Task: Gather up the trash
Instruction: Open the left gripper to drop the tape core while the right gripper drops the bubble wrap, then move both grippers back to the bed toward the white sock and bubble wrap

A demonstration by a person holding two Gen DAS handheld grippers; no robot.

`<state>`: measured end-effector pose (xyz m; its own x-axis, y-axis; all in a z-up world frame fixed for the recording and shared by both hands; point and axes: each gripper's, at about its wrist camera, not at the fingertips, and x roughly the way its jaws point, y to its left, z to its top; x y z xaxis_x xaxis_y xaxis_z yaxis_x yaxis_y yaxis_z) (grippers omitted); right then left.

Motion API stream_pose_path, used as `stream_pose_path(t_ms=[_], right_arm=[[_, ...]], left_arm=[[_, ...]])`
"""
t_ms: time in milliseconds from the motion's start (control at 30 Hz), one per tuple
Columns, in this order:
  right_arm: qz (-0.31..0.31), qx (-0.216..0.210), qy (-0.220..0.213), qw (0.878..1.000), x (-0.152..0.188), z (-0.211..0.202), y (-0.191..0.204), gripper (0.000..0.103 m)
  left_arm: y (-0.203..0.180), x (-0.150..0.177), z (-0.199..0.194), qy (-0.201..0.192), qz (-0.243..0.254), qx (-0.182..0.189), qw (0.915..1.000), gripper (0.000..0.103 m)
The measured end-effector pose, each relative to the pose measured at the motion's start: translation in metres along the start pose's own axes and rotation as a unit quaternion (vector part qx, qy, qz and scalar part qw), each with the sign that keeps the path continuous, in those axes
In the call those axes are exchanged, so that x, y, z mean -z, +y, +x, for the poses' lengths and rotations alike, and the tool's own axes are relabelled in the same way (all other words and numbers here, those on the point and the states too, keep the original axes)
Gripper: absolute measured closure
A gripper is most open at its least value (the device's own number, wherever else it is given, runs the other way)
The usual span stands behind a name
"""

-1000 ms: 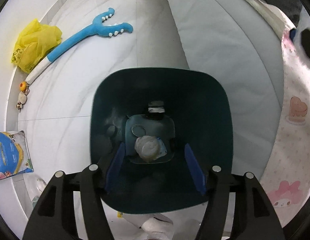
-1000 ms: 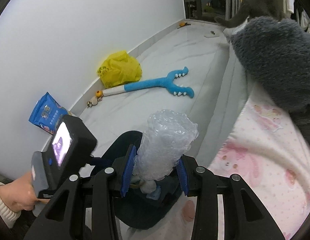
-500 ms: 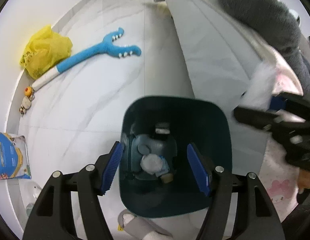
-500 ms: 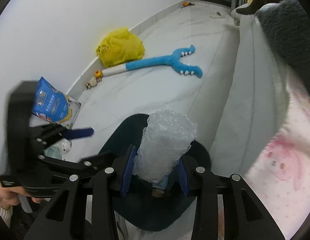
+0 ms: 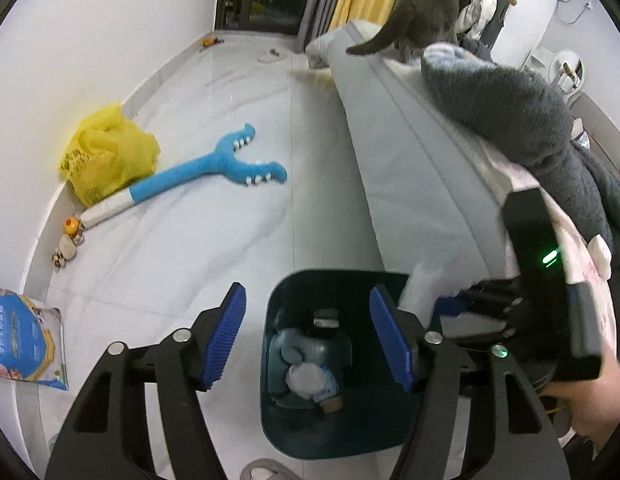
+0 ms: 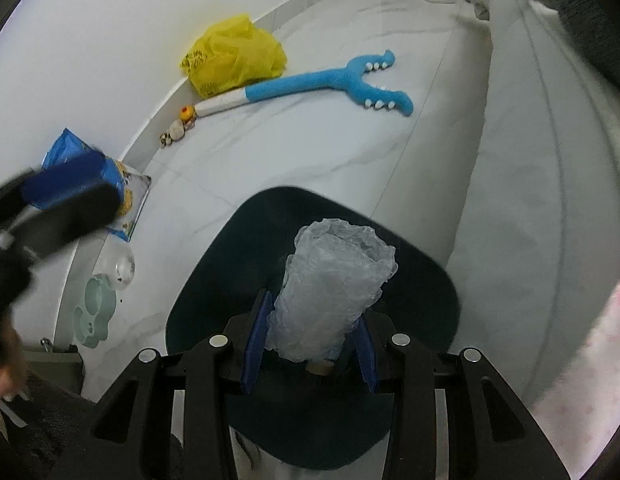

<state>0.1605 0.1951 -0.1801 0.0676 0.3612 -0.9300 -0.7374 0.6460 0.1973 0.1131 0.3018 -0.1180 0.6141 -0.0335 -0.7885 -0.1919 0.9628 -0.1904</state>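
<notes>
A dark teal trash bin [image 5: 373, 436] stands on the white floor beside the bed; it also shows in the right wrist view [image 6: 437, 296]. Inside lie a bluish bottle [image 5: 288, 344] and crumpled paper [image 5: 304, 378]. My left gripper [image 5: 308, 340] is open and empty, raised above the bin's left part. My right gripper [image 6: 310, 342] is shut on a roll of clear bubble wrap [image 6: 333, 292], held over the bin's opening. In the left wrist view the right gripper's body [image 5: 541, 304] is at the bin's right rim with the wrap [image 5: 421, 284] showing white.
A yellow plastic bag [image 5: 106, 156], a blue plush toy [image 5: 214, 172] and small toys [image 5: 70, 232] lie by the wall. A blue snack bag [image 5: 22, 340] lies at the left. A grey bed [image 5: 421, 168] with a fluffy blanket [image 5: 509, 112] and a cat [image 5: 425, 12] borders the right.
My left gripper has lifted and pulled back from inside the bin, tilting its view up to the room. My right gripper has carried the bubble wrap over the bin's opening.
</notes>
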Motion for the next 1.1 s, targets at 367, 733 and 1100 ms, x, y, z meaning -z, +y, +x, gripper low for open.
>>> stream_pose_path(t_ms=[367, 733, 1100], right_arm=[[0.008, -0.004, 0.046, 0.999, 0.011, 0.027, 0.003, 0.062], [0.012, -0.002, 0.071, 0.997, 0.023, 0.031, 0.004, 0.039], [0.018, -0.013, 0.035, 0.999, 0.027, -0.002, -0.003, 0.028]], left_arm=[[-0.006, -0.018, -0.045, -0.095, 0.012, 0.013, 0.9953, 0.04], [-0.029, -0.031, -0.071, -0.142, 0.026, 0.029, 0.989, 0.04], [-0.054, -0.036, -0.076, -0.164, 0.038, 0.041, 0.9849, 0.039]])
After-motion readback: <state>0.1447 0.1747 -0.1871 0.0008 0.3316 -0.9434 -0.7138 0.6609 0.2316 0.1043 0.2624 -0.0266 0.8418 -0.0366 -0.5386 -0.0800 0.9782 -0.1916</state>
